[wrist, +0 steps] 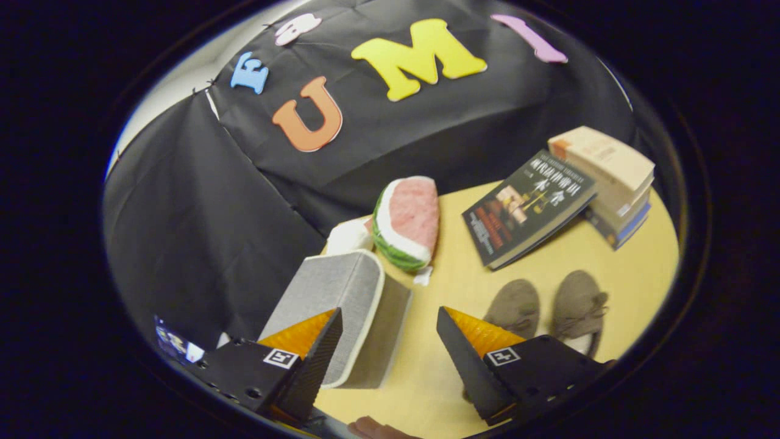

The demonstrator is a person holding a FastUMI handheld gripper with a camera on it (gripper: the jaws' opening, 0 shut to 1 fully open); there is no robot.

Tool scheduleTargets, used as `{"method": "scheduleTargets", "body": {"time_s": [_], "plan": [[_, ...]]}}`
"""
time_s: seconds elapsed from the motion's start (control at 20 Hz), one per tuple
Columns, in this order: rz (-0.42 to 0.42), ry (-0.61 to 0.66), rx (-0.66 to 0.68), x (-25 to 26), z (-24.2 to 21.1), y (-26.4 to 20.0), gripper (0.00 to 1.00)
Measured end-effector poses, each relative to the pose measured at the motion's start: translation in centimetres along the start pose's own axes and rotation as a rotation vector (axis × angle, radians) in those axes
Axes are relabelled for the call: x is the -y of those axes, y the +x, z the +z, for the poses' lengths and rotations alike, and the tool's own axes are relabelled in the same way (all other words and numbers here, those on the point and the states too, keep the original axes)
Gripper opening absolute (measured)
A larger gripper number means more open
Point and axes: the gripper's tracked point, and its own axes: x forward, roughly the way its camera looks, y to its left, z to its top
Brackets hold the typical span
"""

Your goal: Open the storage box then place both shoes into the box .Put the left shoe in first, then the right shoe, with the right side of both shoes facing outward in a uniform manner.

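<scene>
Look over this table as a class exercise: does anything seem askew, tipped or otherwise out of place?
One thing: the dark book leans tilted against the stack of books rather than lying flat. The grey storage box, the two shoes and the watermelon toy look undisturbed. The gripper is open, holding nothing.

Gripper (pixel 390 332): my fingers stand spread above the table (pixel 439 378), gripping nothing.
Storage box (pixel 347 305): just ahead of my left finger, lid seemingly closed.
Shoes (pixel 545 311): side by side, beside my right finger.
Watermelon toy (pixel 408 222): behind the box, near the wall.
Book (pixel 527 207): right of the toy, leaning on a stack of books (pixel 609 177).
</scene>
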Motion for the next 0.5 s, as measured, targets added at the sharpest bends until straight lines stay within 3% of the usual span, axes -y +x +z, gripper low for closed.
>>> {"method": "scheduleTargets", "body": {"time_s": [0.25,0.5], "plan": [[0.174,0.086,-0.225,-2.1,-3.3,6.1,0.96],[0.227,0.204,-0.293,-2.3,-3.6,7.9,0.95]]}}
